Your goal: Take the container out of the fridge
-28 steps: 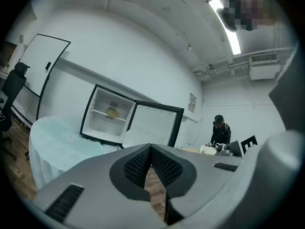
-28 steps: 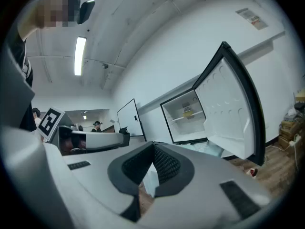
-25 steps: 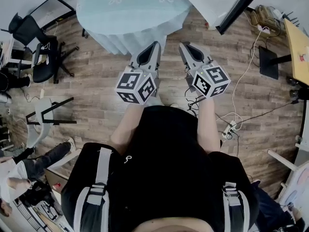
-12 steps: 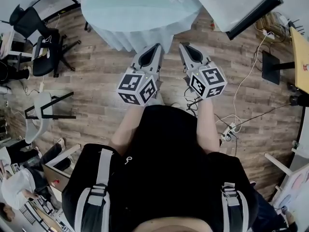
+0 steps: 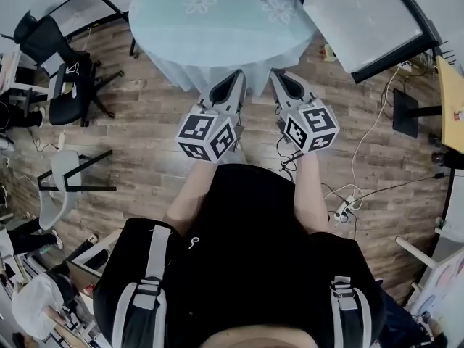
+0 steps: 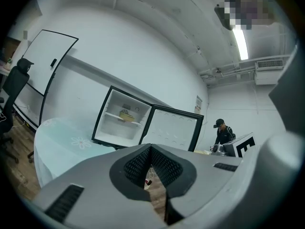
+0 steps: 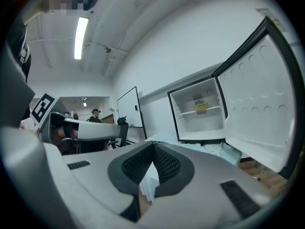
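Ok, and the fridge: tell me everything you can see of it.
The fridge is a small box with a black frame and a white inside, standing on the table with the pale blue cloth. Its door is swung wide open to the right of the box, and its inner face is white and dimpled. One shelf crosses the inside, and a yellowish container rests on it.

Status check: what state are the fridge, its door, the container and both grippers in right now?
fridge: open
fridge door: swung wide open
container: on the shelf inside the fridge, not yet taken
left gripper: shut, empty
right gripper: shut, empty
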{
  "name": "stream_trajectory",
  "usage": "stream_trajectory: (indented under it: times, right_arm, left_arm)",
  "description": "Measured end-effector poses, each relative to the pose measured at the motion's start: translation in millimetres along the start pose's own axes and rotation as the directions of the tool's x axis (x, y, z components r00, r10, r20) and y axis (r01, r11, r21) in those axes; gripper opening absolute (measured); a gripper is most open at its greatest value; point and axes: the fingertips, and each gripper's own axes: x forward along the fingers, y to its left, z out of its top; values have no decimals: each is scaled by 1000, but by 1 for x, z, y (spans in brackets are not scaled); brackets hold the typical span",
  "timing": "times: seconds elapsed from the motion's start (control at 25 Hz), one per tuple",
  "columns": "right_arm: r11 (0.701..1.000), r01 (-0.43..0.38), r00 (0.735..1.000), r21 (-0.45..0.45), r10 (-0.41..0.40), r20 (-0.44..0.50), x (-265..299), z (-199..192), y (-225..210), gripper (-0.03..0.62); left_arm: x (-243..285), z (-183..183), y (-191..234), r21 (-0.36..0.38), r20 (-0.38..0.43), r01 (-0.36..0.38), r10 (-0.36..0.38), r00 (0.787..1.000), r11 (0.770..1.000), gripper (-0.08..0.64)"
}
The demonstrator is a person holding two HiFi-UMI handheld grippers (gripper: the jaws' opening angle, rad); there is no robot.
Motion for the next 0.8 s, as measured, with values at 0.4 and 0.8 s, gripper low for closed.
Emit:
stream_trajectory:
  times: [0.4,0.8]
  right_arm:
    - [1000,12,999,-10,-12,-31,77,3,27,7]
    - [999,37,998,20,-36,-45,97,3,-8,7]
  left_arm:
    - [1,22,73,-37,15,5,-4,1000,999,0]
    - [32,20,83,-55,1,13,-13,1000,998,0]
